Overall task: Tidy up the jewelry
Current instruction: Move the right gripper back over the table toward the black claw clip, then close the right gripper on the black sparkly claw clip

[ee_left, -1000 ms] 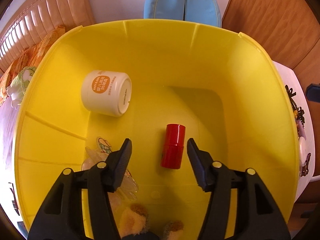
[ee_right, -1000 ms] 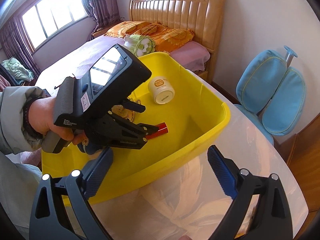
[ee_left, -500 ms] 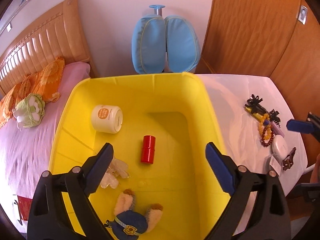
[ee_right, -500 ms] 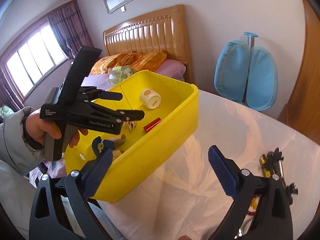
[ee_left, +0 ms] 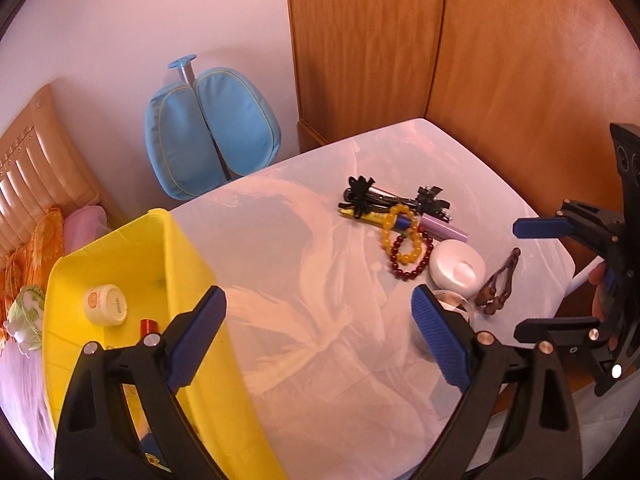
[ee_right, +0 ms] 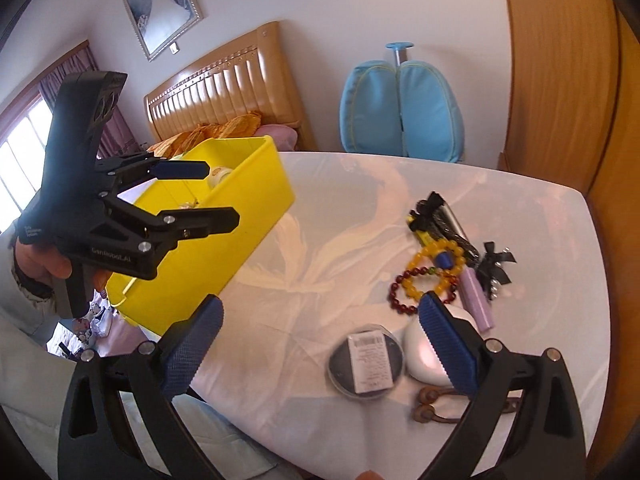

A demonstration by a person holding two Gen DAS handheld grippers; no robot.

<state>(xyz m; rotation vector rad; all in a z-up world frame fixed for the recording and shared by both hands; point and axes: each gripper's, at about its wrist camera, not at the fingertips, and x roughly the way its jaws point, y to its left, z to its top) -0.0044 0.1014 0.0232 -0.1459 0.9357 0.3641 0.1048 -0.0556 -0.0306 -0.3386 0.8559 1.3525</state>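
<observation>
At centre frame, a white table (ee_left: 320, 360) carries the jewelry (ee_left: 404, 240) at its right, well apart from the yellow bin (ee_left: 224, 380) at left. Behind stand a blue chair (ee_left: 208, 132), bed (ee_right: 224, 80) and wooden wardrobe (ee_left: 400, 40). Both grippers, left (ee_left: 318, 334) and right (ee_right: 320, 344), gape empty.

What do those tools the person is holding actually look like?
Each tool is a black plastic handheld clamp: two long fingers on triangular cut-out frames, silver bolts at the joints, and ribbed blue pads on the tips. The left tool has a tall black housing, a pistol-style handle and small white lettering on its side. The right tool looks the same. A grey-green sleeve covers the left arm.
</observation>
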